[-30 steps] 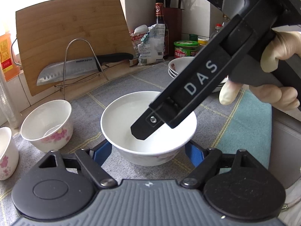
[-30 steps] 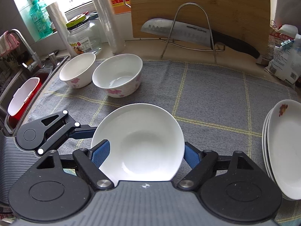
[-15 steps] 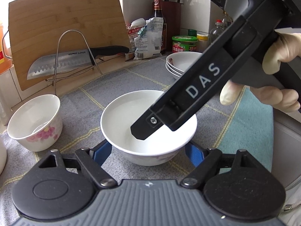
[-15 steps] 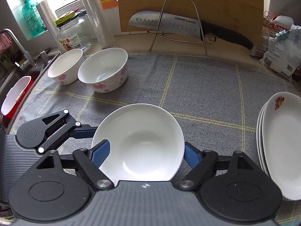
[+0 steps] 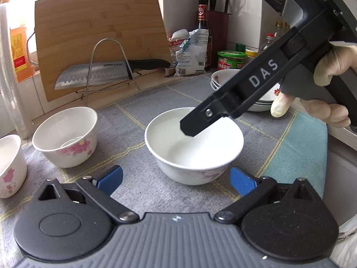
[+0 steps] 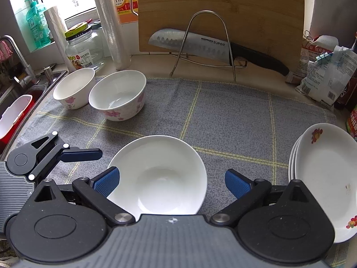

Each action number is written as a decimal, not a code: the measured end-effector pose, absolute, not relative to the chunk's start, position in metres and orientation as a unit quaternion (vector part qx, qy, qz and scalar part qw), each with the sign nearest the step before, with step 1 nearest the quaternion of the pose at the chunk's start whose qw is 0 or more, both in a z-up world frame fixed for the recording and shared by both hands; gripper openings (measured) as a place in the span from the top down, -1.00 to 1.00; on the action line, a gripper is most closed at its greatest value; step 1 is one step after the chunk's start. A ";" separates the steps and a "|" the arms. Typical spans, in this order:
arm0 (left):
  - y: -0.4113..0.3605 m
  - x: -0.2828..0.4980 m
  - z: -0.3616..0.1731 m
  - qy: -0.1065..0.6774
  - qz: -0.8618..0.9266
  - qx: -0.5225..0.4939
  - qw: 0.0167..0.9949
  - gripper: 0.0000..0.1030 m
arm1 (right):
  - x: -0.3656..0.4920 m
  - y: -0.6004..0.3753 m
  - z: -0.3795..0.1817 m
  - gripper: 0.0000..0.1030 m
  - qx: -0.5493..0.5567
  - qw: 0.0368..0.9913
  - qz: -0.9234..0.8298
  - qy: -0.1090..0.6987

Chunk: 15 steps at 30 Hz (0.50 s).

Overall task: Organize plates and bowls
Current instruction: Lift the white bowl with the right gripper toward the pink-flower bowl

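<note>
A grey checked cloth covers your tabletop (image 6: 234, 116), with a bamboo cutting board propped behind. Both hand-held grippers are opening: the left hand-held gripper (image 5: 176, 178) and the right hand-held gripper (image 6: 171, 182) each stand wide, blue pads clear of the plain white ceramic bowl (image 6: 157, 174) resting on the cloth between them. It looks just released; next, probably fetch the pink-flowered white bowl (image 6: 118, 95) for nesting.
</note>
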<state>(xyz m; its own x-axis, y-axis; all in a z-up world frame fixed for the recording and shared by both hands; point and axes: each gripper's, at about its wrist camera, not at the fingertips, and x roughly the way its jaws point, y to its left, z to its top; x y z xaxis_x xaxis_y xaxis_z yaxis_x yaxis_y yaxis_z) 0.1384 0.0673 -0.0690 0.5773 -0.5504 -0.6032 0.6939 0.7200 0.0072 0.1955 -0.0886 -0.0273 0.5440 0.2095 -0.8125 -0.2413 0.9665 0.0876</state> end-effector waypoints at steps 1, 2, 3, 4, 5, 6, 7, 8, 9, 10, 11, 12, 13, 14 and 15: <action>0.072 0.138 -0.068 0.299 -0.344 0.119 0.882 -0.98 | 0.195 -0.089 -0.026 -1.00 -0.019 0.880 0.126 0.457; 0.077 0.138 -0.068 0.304 -0.336 0.114 0.884 -0.98 | 0.195 -0.088 -0.024 -1.00 -0.023 0.882 0.124 0.453; 0.082 0.139 -0.067 0.309 -0.327 0.108 0.887 -0.98 | 0.195 -0.087 -0.023 -1.00 -0.026 0.884 0.123 0.450; 0.087 0.140 -0.068 0.313 -0.317 0.103 0.889 -0.98 | 0.194 -0.086 -0.022 -1.00 -0.031 0.885 0.123 0.448; 0.093 0.141 -0.069 0.316 -0.308 0.097 0.892 -0.98 | 0.194 -0.084 -0.021 -1.00 -0.037 0.886 0.123 0.445; 0.097 0.142 -0.069 0.319 -0.303 0.095 0.893 -0.98 | 0.194 -0.081 -0.020 -1.00 -0.044 0.887 0.124 0.443; 0.101 0.143 -0.070 0.319 -0.290 0.095 0.897 -0.99 | 0.193 -0.078 -0.019 -1.00 -0.051 0.887 0.127 0.441; 0.104 0.143 -0.070 0.318 -0.275 0.097 0.902 -0.98 | 0.192 -0.074 -0.018 -1.00 -0.058 0.887 0.133 0.438; 0.107 0.143 -0.071 0.318 -0.263 0.100 0.905 -0.98 | 0.192 -0.071 -0.017 -1.00 -0.062 0.887 0.139 0.436; 0.111 0.144 -0.070 0.319 -0.258 0.099 0.907 -0.98 | 0.192 -0.067 -0.016 -1.00 -0.066 0.887 0.143 0.434; 0.115 0.144 -0.070 0.319 -0.254 0.097 0.908 -0.98 | 0.192 -0.063 -0.016 -1.00 -0.071 0.887 0.147 0.433; 0.119 0.144 -0.069 0.318 -0.250 0.093 0.910 -0.98 | 0.193 -0.059 -0.016 -1.00 -0.074 0.885 0.152 0.433; 0.122 0.143 -0.067 0.316 -0.243 0.091 0.913 -0.98 | 0.194 -0.056 -0.017 -1.00 -0.076 0.884 0.156 0.435; 0.125 0.143 -0.067 0.314 -0.238 0.091 0.915 -0.98 | 0.195 -0.053 -0.017 -1.00 -0.077 0.882 0.160 0.436; 0.127 0.143 -0.066 0.313 -0.233 0.090 0.916 -0.98 | 0.196 -0.049 -0.018 -1.00 -0.078 0.880 0.163 0.439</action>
